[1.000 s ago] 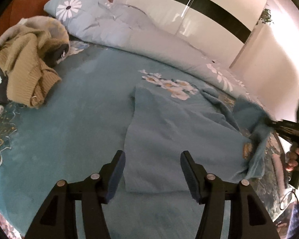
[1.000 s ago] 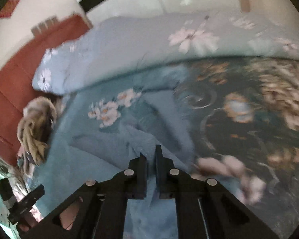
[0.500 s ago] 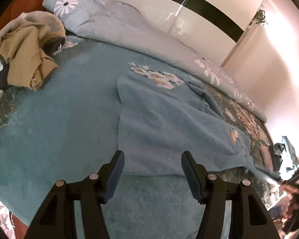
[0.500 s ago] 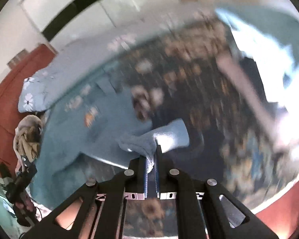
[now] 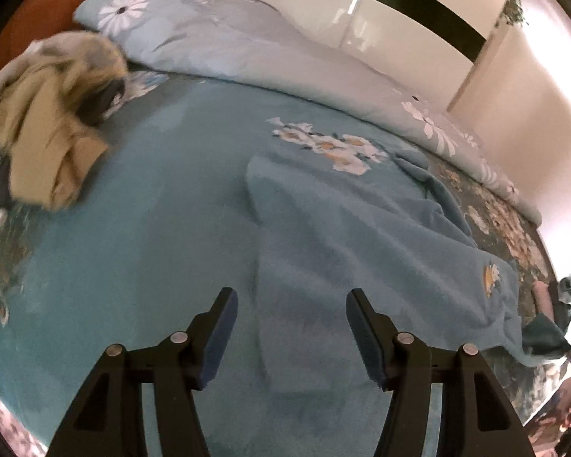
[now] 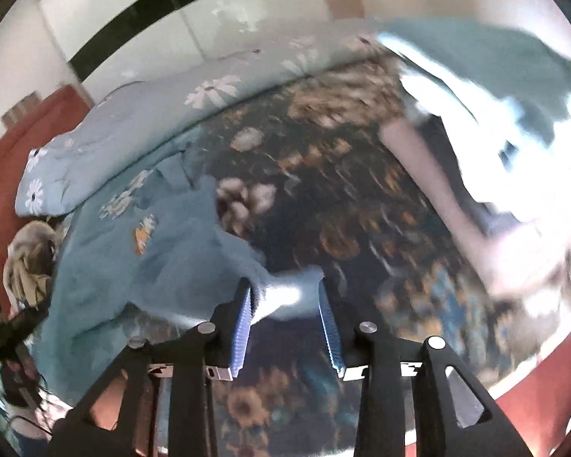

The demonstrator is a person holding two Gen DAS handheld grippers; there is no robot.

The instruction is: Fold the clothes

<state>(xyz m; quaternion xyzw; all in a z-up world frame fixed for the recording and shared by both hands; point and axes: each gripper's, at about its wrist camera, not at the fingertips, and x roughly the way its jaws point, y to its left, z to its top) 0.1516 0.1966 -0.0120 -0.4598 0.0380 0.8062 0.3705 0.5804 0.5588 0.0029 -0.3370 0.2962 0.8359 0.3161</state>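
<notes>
A blue fleece garment (image 5: 361,236) with a small flower patch lies spread on the bed. My left gripper (image 5: 291,304) hangs open over its near left edge, nothing between the fingers. In the right wrist view the same garment (image 6: 148,251) stretches left, and its sleeve end (image 6: 289,289) lies between the fingers of my right gripper (image 6: 284,293). Those jaws are opening, and the pads stand apart from the cloth.
A pile of tan and dark clothes (image 5: 45,125) sits at the bed's far left. A light blue flowered duvet (image 5: 285,64) runs along the back. More pale clothes (image 6: 514,122) lie at the right edge of the bed, blurred. White wardrobe doors (image 5: 399,11) stand behind.
My right gripper pulled the sleeve out to the right across the dark flowered bedspread, then its jaws parted and let go of it. The garment now lies stretched wider.
</notes>
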